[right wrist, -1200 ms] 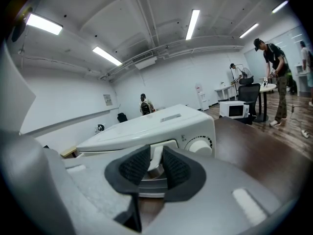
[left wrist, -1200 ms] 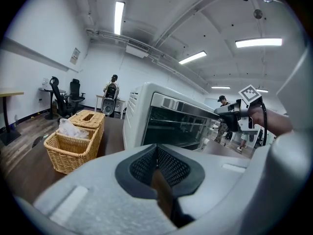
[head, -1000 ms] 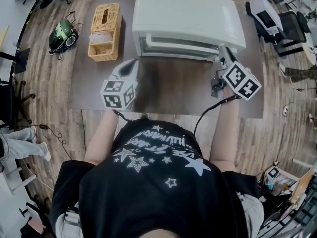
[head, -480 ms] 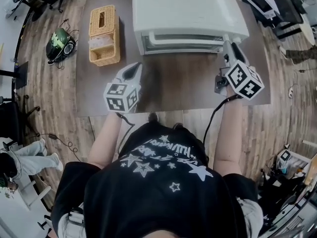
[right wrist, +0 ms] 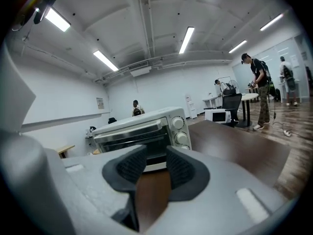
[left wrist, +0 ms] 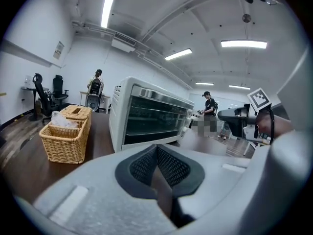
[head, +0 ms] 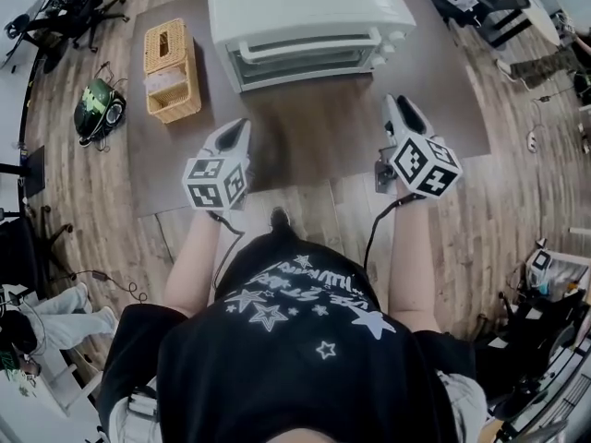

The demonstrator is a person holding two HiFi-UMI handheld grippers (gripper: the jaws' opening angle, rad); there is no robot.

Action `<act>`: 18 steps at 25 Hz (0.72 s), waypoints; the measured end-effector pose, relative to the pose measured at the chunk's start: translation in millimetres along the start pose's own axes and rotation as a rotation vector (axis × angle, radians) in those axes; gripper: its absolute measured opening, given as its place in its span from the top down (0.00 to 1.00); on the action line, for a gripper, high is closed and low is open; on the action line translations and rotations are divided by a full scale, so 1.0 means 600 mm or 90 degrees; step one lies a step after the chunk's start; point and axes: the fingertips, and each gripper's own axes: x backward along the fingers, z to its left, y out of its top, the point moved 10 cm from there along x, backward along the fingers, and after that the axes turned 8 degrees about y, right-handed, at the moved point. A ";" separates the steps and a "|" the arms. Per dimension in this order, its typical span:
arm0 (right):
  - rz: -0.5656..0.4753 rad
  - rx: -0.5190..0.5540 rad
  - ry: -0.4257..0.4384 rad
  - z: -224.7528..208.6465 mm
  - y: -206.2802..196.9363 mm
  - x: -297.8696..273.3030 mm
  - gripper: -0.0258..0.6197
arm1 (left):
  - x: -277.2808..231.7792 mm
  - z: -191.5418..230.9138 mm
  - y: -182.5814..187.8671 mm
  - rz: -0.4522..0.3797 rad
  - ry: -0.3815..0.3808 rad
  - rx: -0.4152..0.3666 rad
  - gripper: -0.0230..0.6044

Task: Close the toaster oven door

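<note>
The white toaster oven stands at the far side of the dark table. Its glass door is up against the front, with the handle bar across the top. In the right gripper view the oven shows its knobs on the right. My left gripper hovers over the table's near left part with its pads together. My right gripper is well short of the oven's right corner. It stands open with only bare table showing in the gap.
A wicker basket holding a tissue box and bags sits left of the oven on the table. A green device with cables lies on the wooden floor to the left. Office chairs, desks and standing people are around the room.
My right gripper has drawn back from the oven's right front corner towards the table's near edge. The left gripper has drawn back from the oven as well.
</note>
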 end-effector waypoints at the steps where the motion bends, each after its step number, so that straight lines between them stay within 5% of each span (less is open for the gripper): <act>1: 0.003 0.000 0.003 0.001 -0.008 0.022 0.76 | 0.016 -0.015 -0.006 -0.001 -0.001 0.000 0.95; 18: 0.063 0.005 0.096 0.068 -0.166 0.334 0.82 | 0.367 -0.209 -0.168 0.004 0.038 -0.002 0.95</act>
